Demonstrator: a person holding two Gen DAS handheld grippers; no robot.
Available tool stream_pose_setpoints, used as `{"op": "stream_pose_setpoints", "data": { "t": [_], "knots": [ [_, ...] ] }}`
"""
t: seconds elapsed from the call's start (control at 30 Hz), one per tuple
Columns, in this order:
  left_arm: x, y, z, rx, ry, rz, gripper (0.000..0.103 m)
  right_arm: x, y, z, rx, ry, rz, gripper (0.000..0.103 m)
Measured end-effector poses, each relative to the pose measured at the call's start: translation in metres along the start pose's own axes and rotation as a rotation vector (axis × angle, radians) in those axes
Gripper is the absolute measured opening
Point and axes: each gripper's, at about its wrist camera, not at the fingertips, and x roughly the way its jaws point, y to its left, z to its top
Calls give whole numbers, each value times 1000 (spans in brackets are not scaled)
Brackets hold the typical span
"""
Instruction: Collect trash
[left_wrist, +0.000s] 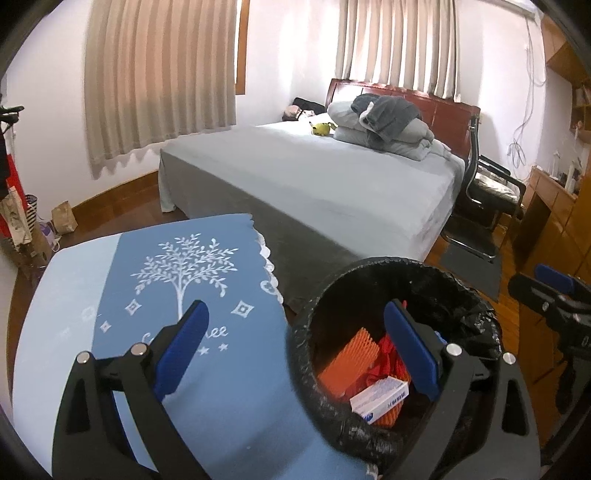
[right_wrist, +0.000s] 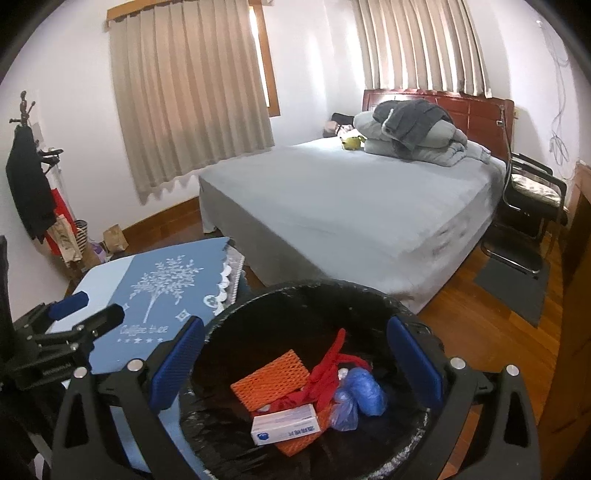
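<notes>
Both tools, left (left_wrist: 295, 343) and right (right_wrist: 295, 358), hang with jaws apart, empty, above the bin (right_wrist: 236, 314) holding trash (right_wrist: 284, 424), partly hidden, beside the blue-clothed desk (left_wrist: 155, 280) near a bed (right_wrist: 332, 192).

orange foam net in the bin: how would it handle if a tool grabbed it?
The orange foam net is open mesh, so probably very light and squashy under the pads. It lies bent among the other trash, so likely floppy when lifted. The white carton rests on part of it and may drag along.
</notes>
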Motion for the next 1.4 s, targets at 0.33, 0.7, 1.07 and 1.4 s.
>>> {"op": "stream_pose_setpoints", "data": {
  "t": [0.33,0.7,1.07,1.4],
  "knots": [
    [-52,3,-4,-2,-57,18,93,-40,29,8,-50,-39,48,97],
    [-96,7,-1,-12,-115,38,93,-67,50,14,-91,-74,69,97],
    [-112,12,-3,-32,-135,48,95,-71,56,11,-102,-77,69,97],
    [-117,13,-3,-33,-144,53,95,-71,58,10,-103,-77,70,97]
  ]
}}
